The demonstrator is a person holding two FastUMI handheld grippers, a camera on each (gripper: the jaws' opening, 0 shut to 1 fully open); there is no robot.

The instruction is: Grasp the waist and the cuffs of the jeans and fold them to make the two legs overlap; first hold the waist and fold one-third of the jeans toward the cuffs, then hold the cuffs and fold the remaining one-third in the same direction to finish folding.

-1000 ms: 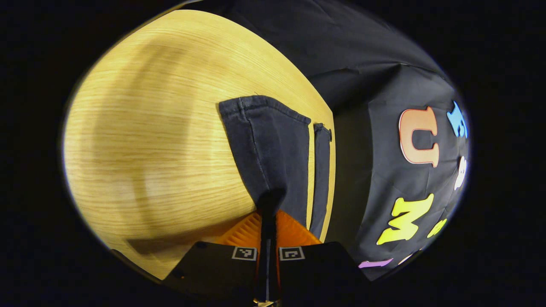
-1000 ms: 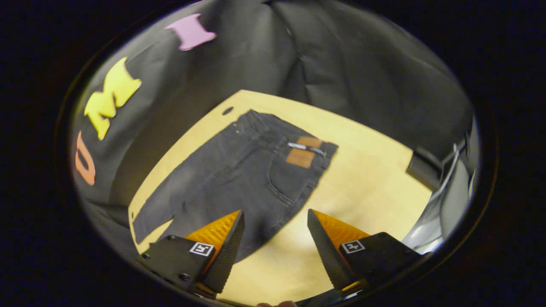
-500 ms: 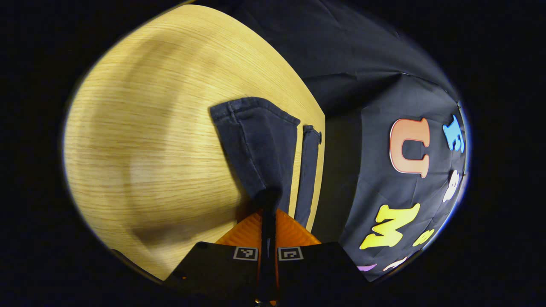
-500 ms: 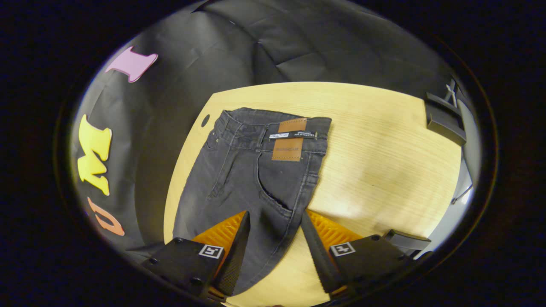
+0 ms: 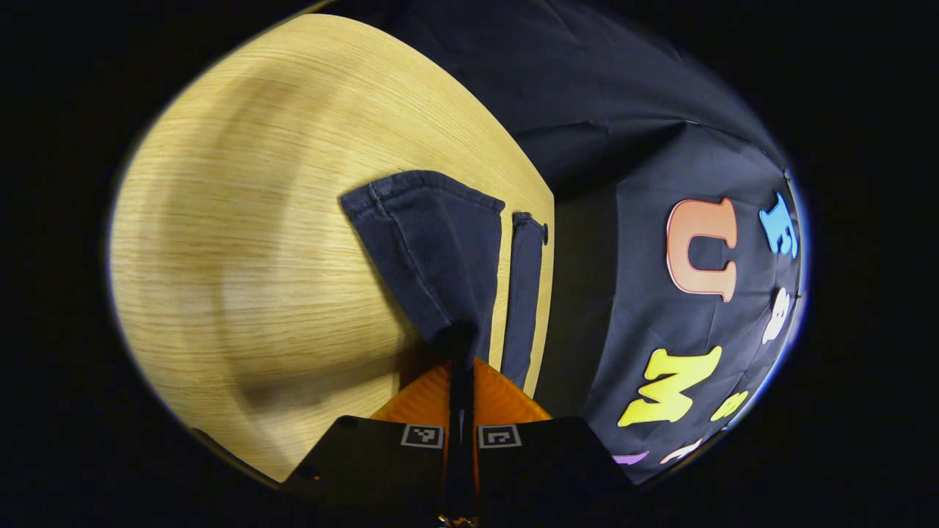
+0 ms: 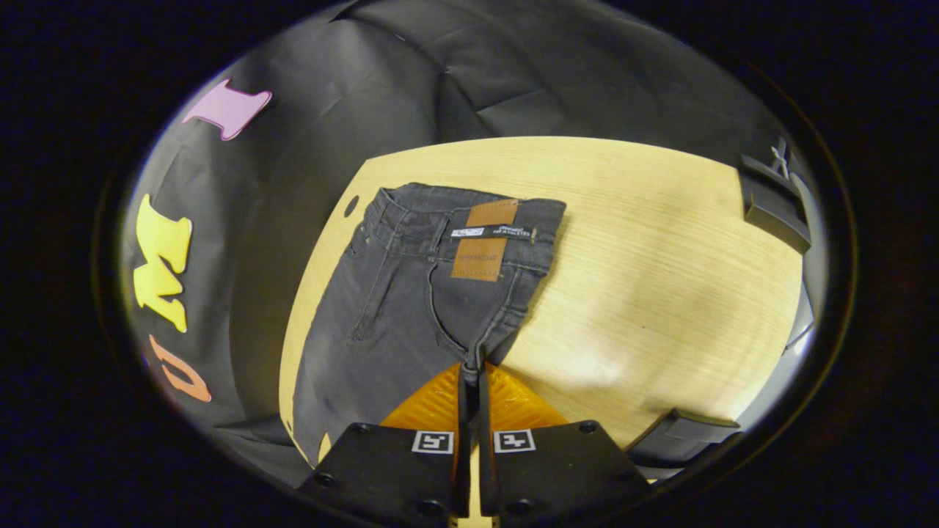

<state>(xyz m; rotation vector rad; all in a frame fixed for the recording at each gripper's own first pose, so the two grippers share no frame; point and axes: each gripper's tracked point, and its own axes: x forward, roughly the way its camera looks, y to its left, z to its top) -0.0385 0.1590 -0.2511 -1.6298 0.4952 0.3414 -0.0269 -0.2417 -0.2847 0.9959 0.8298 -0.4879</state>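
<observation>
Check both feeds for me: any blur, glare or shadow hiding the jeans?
Left gripper view: sharp, the jeans clear; broad soft shadows band the table, and fisheye bends its edge. Right gripper view: also sharp, the jeans evenly lit; a bright patch lies on the table beside them, not on the cloth.

Light wood-grain counter (image 6: 645, 242) here, with a small round hole (image 6: 352, 206) near its corner. Dark jeans (image 6: 411, 293) lie flat along its edge, waist at the far end, leather patch up; cuffs (image 5: 433, 220) rest at the other end.
</observation>
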